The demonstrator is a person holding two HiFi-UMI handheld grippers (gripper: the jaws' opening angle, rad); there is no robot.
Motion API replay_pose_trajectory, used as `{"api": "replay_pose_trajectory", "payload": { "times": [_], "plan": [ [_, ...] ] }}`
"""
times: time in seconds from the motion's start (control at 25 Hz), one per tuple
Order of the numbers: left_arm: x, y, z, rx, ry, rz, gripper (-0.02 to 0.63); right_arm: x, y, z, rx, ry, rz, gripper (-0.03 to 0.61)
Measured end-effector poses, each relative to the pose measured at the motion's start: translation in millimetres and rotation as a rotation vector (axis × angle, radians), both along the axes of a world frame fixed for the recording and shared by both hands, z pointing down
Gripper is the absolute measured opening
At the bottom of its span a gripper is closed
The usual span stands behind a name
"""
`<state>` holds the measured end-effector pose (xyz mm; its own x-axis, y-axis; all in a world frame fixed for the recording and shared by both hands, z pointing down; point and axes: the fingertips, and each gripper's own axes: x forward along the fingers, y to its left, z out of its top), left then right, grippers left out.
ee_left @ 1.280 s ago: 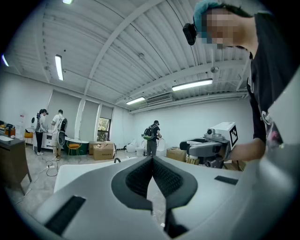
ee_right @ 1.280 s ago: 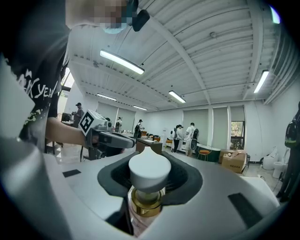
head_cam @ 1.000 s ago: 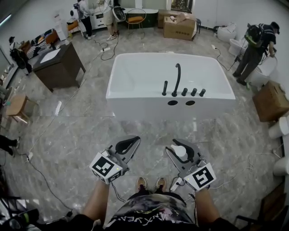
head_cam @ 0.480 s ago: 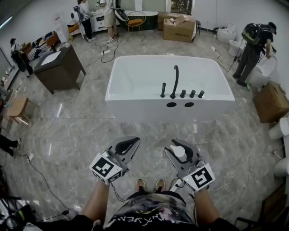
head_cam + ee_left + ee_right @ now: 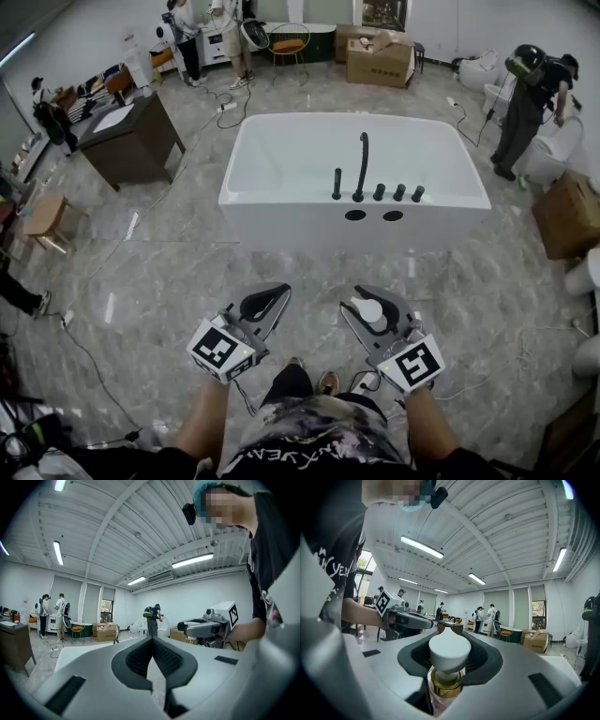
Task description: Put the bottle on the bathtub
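A white bathtub (image 5: 281, 155) with a black faucet (image 5: 361, 167) stands on the marble floor ahead of me. My right gripper (image 5: 375, 307) is shut on a bottle (image 5: 367, 310) with a white cap and gold collar; the bottle (image 5: 449, 667) sits upright between the dark pads in the right gripper view. My left gripper (image 5: 265, 305) is held level beside it, jaws closed together on nothing (image 5: 153, 656). Both grippers hang low and well short of the tub's near wall.
A dark wooden desk (image 5: 131, 136) stands at the left, cardboard boxes (image 5: 380, 58) at the back and one box (image 5: 567, 214) at the right. People stand at the back left and far right (image 5: 525, 98). Cables trail over the floor.
The head view has shifted slightly toward the tub; my foot has stepped forward. Both grippers keep their pose and the bottle stays held.
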<state>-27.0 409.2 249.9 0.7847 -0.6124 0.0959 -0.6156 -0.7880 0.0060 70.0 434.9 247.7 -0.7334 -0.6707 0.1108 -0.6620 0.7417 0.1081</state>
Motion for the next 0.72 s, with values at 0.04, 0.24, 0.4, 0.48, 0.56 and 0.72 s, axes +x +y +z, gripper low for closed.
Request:
{"api": "replay_pose_trajectory", "payload": {
  "times": [0.04,0.24,0.4,0.48,0.56,0.72],
  "plan": [
    [2,1,2,-0.001,-0.001,0.000,0.012,2,1,2,-0.003,0.000,-0.001,0.140],
    [13,-9,12,0.003,0.002,0.010,0.014,11,-8,10,0.003,-0.009,0.002,0.140],
    [18,-32,24,0.008,0.005,0.008,0.013,14,-27,26,-0.019,0.007,0.004,0.140],
    [19,-49,31,0.009,0.011,0.007,0.013,14,-44,30,0.009,-0.008,0.010,0.140],
    [19,-65,35,0.008,0.016,0.013,0.013,12,-60,35,0.010,-0.007,0.012,0.140],
    [18,-104,41,-0.002,0.024,0.028,0.013,10,-100,35,0.022,-0.014,0.033,0.140]
  ]
}}
